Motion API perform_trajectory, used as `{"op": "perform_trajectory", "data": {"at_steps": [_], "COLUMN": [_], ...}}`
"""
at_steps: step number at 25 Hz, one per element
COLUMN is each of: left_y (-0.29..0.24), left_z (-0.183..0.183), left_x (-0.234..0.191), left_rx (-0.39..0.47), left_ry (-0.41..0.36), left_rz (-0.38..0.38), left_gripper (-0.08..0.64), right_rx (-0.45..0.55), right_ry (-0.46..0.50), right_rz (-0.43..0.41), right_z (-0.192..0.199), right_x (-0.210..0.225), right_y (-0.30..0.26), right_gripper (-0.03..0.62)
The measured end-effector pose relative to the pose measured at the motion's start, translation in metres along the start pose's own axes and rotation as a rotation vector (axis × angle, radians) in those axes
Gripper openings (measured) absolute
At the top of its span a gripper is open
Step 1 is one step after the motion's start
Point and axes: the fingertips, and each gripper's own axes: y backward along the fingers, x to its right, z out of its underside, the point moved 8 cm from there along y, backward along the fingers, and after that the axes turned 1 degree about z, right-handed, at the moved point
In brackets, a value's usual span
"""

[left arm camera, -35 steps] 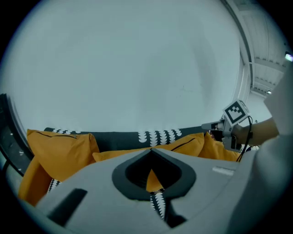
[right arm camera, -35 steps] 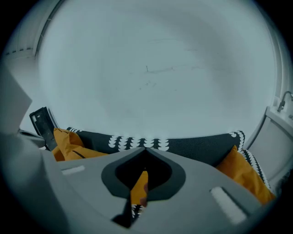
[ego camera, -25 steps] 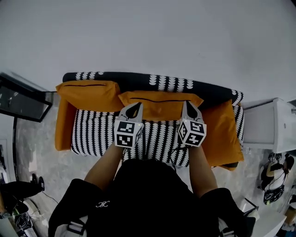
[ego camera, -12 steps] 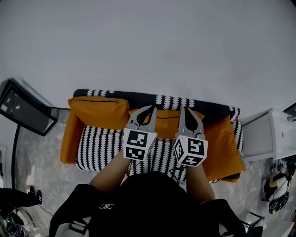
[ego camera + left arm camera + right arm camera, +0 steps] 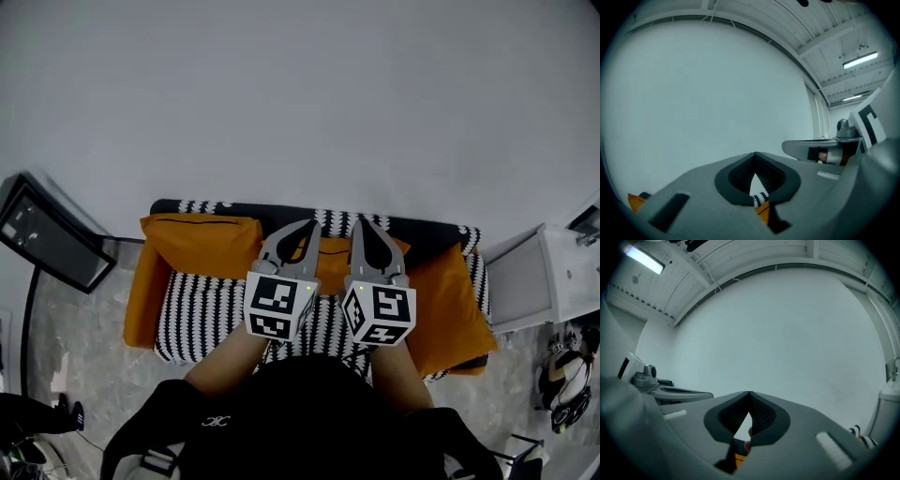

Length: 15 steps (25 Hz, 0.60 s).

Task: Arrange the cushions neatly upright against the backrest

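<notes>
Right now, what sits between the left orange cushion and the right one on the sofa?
A third orange cushion, standing against the backrest. The head view shows it, partly hidden behind the left gripper and right gripper.

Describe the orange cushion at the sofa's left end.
The orange cushion is a plump, rectangular fabric pillow with a dark line along its top edge. It stands on the black-and-white patterned seat, leaning back on the backrest; nothing lies on it.

Left: dark screen (image 5: 47,234); right: white cabinet (image 5: 548,277).
</notes>
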Motion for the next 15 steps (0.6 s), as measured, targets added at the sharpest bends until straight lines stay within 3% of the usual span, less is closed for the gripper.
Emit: {"op": "perform_trajectory", "data": {"at_steps": [4, 9, 15], "left_y": [-0.002, -0.004, -0.003], "left_z": [0.005, 0.008, 0.007], "left_x": [-0.007, -0.012, -0.007], "left_rx": [-0.033, -0.056, -0.018], "left_ry": [0.006, 0.055, 0.043], "left_rz": [-0.033, -0.001, 0.024], "left_gripper": [0.008, 0.005, 0.008], "right_rx": [-0.019, -0.037, -0.039], "right_ry": [0.013, 0.029, 0.026], "right_rz": [-0.001, -0.007, 0.004], "right_z": [0.003, 0.008, 0.012], "right_x": [-0.004, -0.007, -0.004], "right_y": [-0.001, -0.003, -0.005], "right_gripper": [0.006, 0.007, 0.006]}}
